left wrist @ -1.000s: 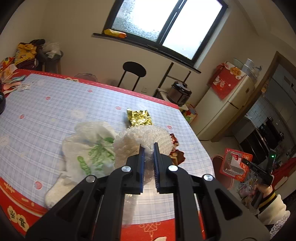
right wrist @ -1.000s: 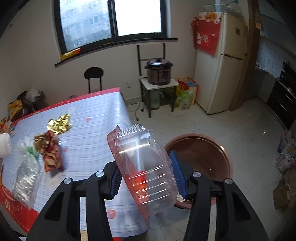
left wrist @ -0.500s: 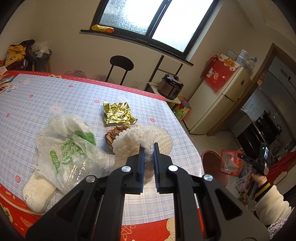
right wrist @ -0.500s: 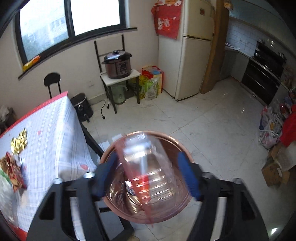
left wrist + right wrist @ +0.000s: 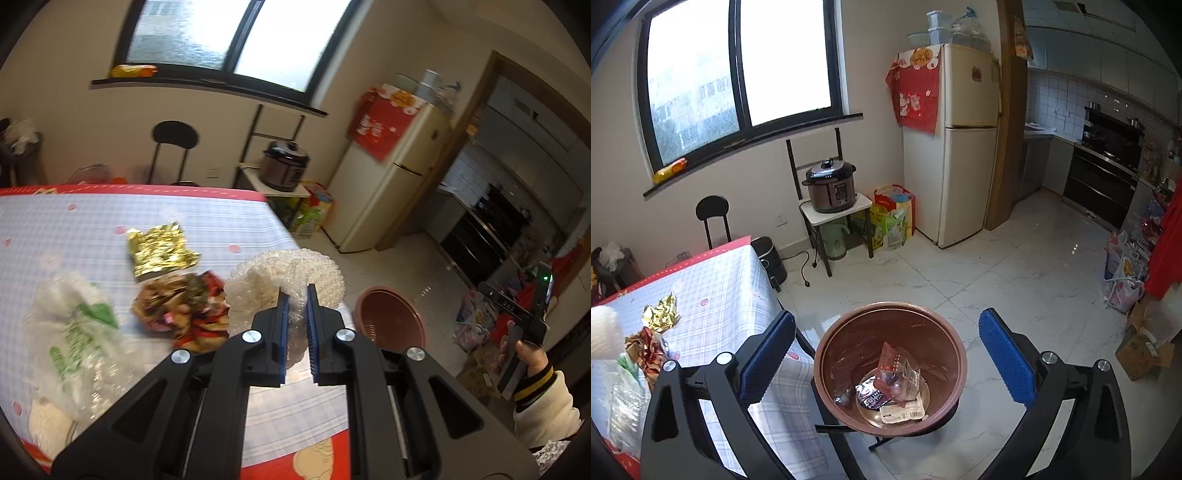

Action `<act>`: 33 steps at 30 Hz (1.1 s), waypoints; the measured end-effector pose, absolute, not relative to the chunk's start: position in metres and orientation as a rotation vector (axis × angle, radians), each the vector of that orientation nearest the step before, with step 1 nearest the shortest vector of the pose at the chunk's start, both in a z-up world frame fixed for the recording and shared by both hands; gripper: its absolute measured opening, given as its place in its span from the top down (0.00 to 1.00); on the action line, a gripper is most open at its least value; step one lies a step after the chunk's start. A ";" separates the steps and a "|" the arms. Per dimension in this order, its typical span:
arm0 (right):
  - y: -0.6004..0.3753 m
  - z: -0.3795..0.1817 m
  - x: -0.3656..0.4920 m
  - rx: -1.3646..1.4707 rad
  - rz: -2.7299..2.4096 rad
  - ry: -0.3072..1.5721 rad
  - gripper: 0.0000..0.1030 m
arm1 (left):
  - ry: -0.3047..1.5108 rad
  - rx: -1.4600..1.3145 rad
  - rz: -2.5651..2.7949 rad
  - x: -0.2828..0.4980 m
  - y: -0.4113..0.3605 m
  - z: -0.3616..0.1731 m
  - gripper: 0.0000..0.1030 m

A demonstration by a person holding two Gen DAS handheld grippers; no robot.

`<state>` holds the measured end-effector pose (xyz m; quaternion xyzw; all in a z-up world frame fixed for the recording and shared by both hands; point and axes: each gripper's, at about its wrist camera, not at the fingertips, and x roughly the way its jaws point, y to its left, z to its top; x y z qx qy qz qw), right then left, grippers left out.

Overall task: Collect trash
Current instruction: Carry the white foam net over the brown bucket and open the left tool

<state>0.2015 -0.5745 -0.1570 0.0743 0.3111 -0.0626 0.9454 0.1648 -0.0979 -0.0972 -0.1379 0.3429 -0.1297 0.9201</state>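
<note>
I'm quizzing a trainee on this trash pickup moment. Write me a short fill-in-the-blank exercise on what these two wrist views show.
1. The left tongs are shut on the white ____ wrap.
2. The clear plastic container lies inside the brown ____.
3. The right tongs, opening, have ____ between them.
4. The crumpled gold foil lies on the checked ____.

Missing words: bubble; bin; nothing; tablecloth

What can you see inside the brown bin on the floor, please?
Inside the brown bin lies a clear plastic clamshell container on top of printed wrappers on the bottom. Whatever sits beneath them is covered.
</note>
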 end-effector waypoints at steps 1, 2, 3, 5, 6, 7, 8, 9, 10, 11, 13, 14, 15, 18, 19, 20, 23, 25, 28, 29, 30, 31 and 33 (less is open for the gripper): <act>-0.577 -0.154 0.196 0.163 -0.130 0.626 0.05 | 0.705 -0.278 -0.286 0.169 -0.105 -0.097 0.88; -0.580 -0.152 0.190 0.173 -0.131 0.621 0.05 | 0.708 -0.270 -0.317 0.176 -0.118 -0.097 0.88; -0.584 -0.150 0.183 0.183 -0.131 0.618 0.05 | 0.711 -0.264 -0.339 0.182 -0.127 -0.097 0.88; -0.590 -0.148 0.173 0.186 -0.143 0.621 0.05 | 0.720 -0.251 -0.390 0.195 -0.150 -0.100 0.88; -0.594 -0.147 0.168 0.185 -0.146 0.627 0.05 | 0.725 -0.242 -0.416 0.202 -0.163 -0.103 0.88; -0.599 -0.147 0.166 0.186 -0.150 0.633 0.05 | 0.732 -0.235 -0.441 0.210 -0.176 -0.105 0.88; -0.603 -0.147 0.161 0.187 -0.156 0.641 0.05 | 0.738 -0.230 -0.461 0.216 -0.187 -0.109 0.88; -0.608 -0.148 0.158 0.188 -0.160 0.649 0.05 | 0.745 -0.226 -0.484 0.223 -0.199 -0.113 0.88; -0.613 -0.148 0.155 0.188 -0.163 0.655 0.05 | 0.752 -0.223 -0.505 0.229 -0.211 -0.116 0.88; -0.619 -0.148 0.150 0.187 -0.173 0.659 0.05 | 0.761 -0.217 -0.528 0.236 -0.225 -0.121 0.88; -0.629 -0.148 0.143 0.187 -0.201 0.659 0.05 | 0.775 -0.205 -0.564 0.249 -0.251 -0.128 0.88; -0.635 -0.149 0.138 0.190 -0.211 0.659 0.05 | 0.784 -0.199 -0.586 0.256 -0.265 -0.132 0.88; -0.640 -0.150 0.133 0.193 -0.219 0.659 0.05 | 0.791 -0.193 -0.604 0.262 -0.278 -0.135 0.88; -0.657 -0.153 0.117 0.200 -0.255 0.663 0.05 | 0.811 -0.161 -0.668 0.280 -0.322 -0.143 0.88; -0.661 -0.154 0.114 0.202 -0.264 0.665 0.05 | 0.814 -0.145 -0.701 0.284 -0.339 -0.146 0.88; -0.667 -0.156 0.109 0.206 -0.279 0.667 0.05 | 0.813 -0.133 -0.718 0.288 -0.351 -0.148 0.88; -0.680 -0.161 0.099 0.227 -0.312 0.675 0.05 | 0.825 -0.106 -0.755 0.302 -0.390 -0.158 0.87; -0.687 -0.164 0.094 0.237 -0.325 0.680 0.05 | 0.824 -0.087 -0.772 0.308 -0.413 -0.164 0.87; -0.693 -0.169 0.093 0.242 -0.327 0.686 0.05 | 0.805 -0.046 -0.789 0.310 -0.439 -0.165 0.48; -0.694 -0.169 0.091 0.241 -0.326 0.685 0.05 | 0.784 -0.045 -0.789 0.309 -0.443 -0.163 0.39; -0.694 -0.170 0.090 0.243 -0.325 0.685 0.05 | 0.766 -0.047 -0.794 0.308 -0.447 -0.161 0.38; -0.695 -0.170 0.090 0.244 -0.324 0.682 0.05 | 0.759 -0.048 -0.798 0.308 -0.448 -0.158 0.31; -0.696 -0.170 0.089 0.249 -0.317 0.675 0.05 | 0.736 -0.057 -0.797 0.304 -0.444 -0.153 0.12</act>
